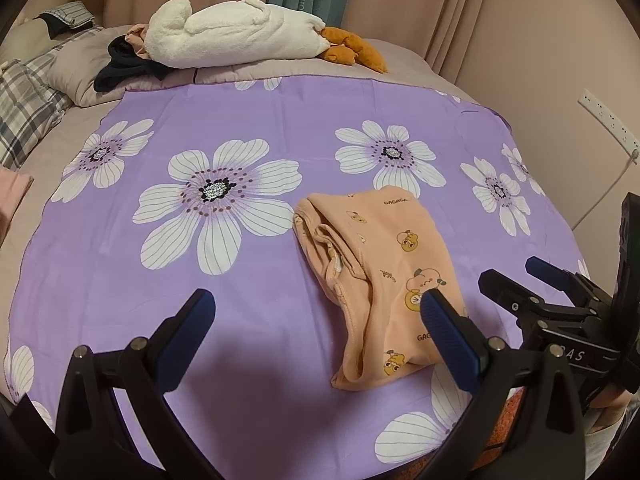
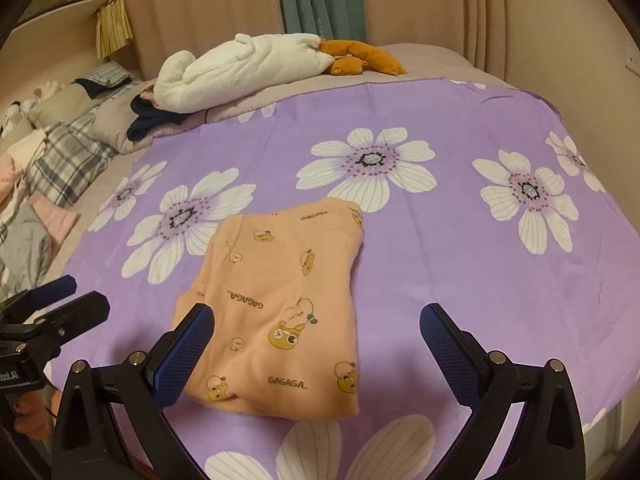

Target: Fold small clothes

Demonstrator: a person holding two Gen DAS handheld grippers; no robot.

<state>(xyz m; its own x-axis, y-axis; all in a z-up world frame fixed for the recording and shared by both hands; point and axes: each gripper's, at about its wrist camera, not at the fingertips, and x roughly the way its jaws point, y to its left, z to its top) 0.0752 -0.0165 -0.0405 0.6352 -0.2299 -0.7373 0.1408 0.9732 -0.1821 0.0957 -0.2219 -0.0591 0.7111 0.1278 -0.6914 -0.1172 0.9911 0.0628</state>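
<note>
The left gripper [image 1: 316,328] has its black fingers spread wide, each tipped with a blue pad [image 1: 200,320] whose surface is finely ribbed and rubbery-looking; nothing sits between them, and its right finger overlaps the near edge of the garment in the left wrist view, though contact cannot be confirmed. The right gripper [image 2: 316,340] is likewise spread wide and empty, its blue pads showing a diamond-grid texture, with round metal pins at the finger joints; its left pad [image 2: 188,344] sits over the garment's near left corner. The peach garment [image 2: 288,292] lies folded into a compact, roughly rectangular bundle on the near middle of the cloth, soft and matte like cotton knit, printed with small yellow cartoon figures and the word "GAGAGA". From the left wrist view its left side shows stacked folded layers and a rolled hem. Beneath it spreads a smooth, faintly creased purple sheet [image 2: 460,280] with large white striped-petal flowers. Beyond the sheet, on the beige bedding [image 1: 248,70], rests a fluffy white plush toy [image 1: 236,32] with orange feet, beside a dark crumpled cloth [image 1: 124,64] and a plaid pillow [image 1: 24,108].
</note>
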